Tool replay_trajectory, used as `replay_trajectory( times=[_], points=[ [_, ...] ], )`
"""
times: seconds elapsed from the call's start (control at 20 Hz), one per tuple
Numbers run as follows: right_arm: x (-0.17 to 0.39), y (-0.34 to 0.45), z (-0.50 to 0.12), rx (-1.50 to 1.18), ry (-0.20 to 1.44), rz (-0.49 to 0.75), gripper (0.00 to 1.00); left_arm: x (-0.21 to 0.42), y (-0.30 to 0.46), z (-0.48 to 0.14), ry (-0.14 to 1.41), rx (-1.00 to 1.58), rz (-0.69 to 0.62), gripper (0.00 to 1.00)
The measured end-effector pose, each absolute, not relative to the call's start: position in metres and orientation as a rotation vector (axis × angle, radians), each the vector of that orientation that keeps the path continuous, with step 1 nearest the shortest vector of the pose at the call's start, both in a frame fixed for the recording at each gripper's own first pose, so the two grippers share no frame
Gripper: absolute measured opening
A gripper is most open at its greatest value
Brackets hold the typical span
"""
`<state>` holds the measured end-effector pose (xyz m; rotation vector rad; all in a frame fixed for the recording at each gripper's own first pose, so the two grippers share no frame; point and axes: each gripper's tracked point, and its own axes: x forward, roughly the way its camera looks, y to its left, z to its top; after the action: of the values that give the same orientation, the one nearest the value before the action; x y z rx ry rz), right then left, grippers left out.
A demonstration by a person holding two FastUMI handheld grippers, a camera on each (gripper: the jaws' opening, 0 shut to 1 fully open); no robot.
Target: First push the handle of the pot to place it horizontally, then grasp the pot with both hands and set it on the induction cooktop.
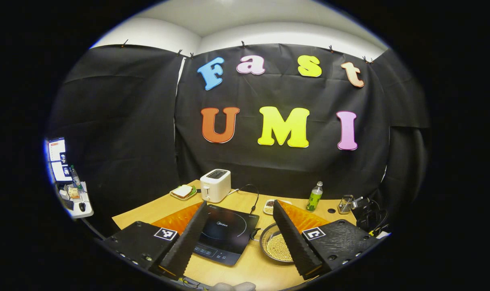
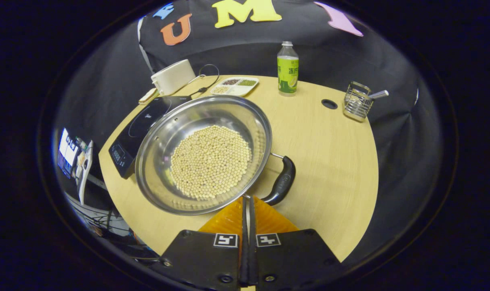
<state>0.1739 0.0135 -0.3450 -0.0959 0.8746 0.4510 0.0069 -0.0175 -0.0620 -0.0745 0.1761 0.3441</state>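
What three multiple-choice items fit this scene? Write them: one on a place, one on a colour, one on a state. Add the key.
1. Where does the pot stand?
A. On the cooktop
B. On the table, beside the cooktop
C. On the toaster

2. What colour is the pot's handle?
A. Black
B. Red
C. White

3. How is the right claw?
A. Wide open
B. Shut, holding nothing
C. Shut on the bottle

Key:
1 B: the pot's base rests on wood, with the cooktop next to it.
2 A: the curved grip is black.
3 B: its fingers meet with nothing between them.
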Motion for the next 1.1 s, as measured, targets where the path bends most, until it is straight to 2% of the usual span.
replay_trajectory(
  times=[0.2, 0.3, 0.4, 0.55, 0.6, 0.65, 0.9, 1.0, 1.05, 1.1],
  points=[
    [0.182, 0.008, -0.346, -0.116, 0.872, 0.460, 0.00, 0.009, -0.028, -0.070, 0.206, -0.067, 0.359, 0.96],
    [0.181, 0.005, -0.347, -0.132, 0.868, 0.452, 0.04, 0.011, -0.030, -0.071, 0.220, -0.059, 0.361, 0.96],
    [0.178, 0.002, -0.346, -0.141, 0.849, 0.438, 0.00, 0.011, -0.030, -0.075, 0.226, -0.058, 0.350, 0.96],
    [0.167, -0.006, -0.340, -0.143, 0.811, 0.392, 0.04, 0.020, -0.035, -0.077, 0.198, -0.062, 0.270, 0.96],
    [0.162, -0.009, -0.336, -0.139, 0.800, 0.367, 0.01, 0.024, -0.034, -0.081, 0.209, -0.066, 0.243, 0.96],
    [0.156, -0.009, -0.332, -0.128, 0.787, 0.350, 0.04, 0.026, -0.032, -0.087, 0.217, -0.067, 0.217, 0.96],
    [0.117, -0.011, -0.309, -0.104, 0.725, 0.243, 0.02, 0.033, -0.017, -0.104, 0.233, -0.093, 0.098, 0.96],
    [0.096, -0.011, -0.301, -0.098, 0.696, 0.188, 0.08, 0.032, -0.009, -0.119, 0.260, -0.095, 0.056, 0.96],
    [0.086, -0.010, -0.298, -0.087, 0.684, 0.169, 0.17, 0.029, -0.005, -0.128, 0.279, -0.095, 0.037, 0.96],
    [0.076, -0.008, -0.296, -0.074, 0.676, 0.148, 0.20, 0.026, -0.002, -0.136, 0.294, -0.094, 0.022, 0.96]
  ],
)
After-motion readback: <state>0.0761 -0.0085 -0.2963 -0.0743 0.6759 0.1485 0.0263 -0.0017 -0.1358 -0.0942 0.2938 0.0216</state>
